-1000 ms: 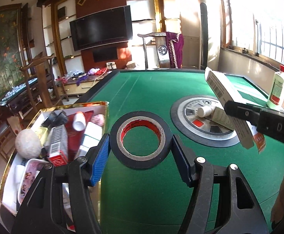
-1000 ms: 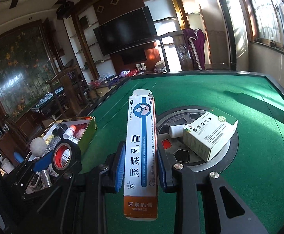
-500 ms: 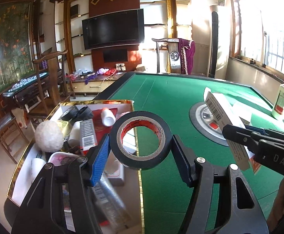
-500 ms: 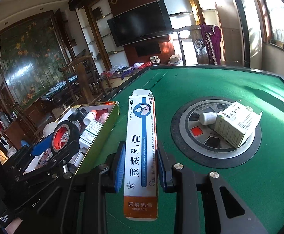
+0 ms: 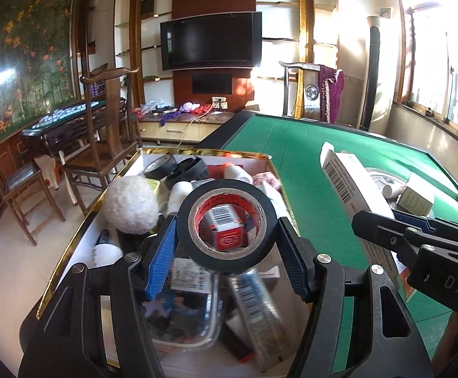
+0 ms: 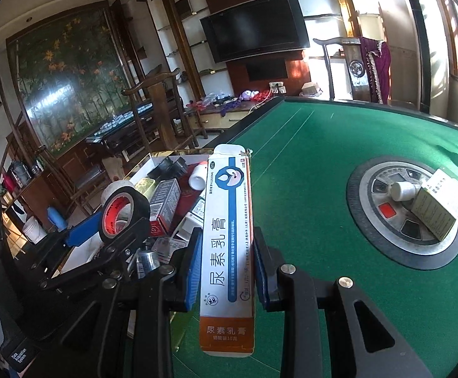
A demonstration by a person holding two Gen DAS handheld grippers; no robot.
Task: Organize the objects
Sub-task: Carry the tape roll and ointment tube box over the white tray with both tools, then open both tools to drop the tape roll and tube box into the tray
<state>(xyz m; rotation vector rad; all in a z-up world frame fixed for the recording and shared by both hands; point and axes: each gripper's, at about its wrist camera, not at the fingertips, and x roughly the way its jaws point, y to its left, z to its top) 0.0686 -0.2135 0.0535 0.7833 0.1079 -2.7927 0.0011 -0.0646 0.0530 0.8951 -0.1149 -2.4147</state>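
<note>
The left tongs clamp the tape roll mid-frame above the cluttered box; the right tongs pinch the ointment carton, both seemingly bound for it.

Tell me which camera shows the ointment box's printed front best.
The right wrist view: the ointment box faces the lens full length, clamped in the right tool. The left wrist view catches only its barcoded side, seen obliquely.

Black claw frames, blue ribbed pads, silver screws.
</note>
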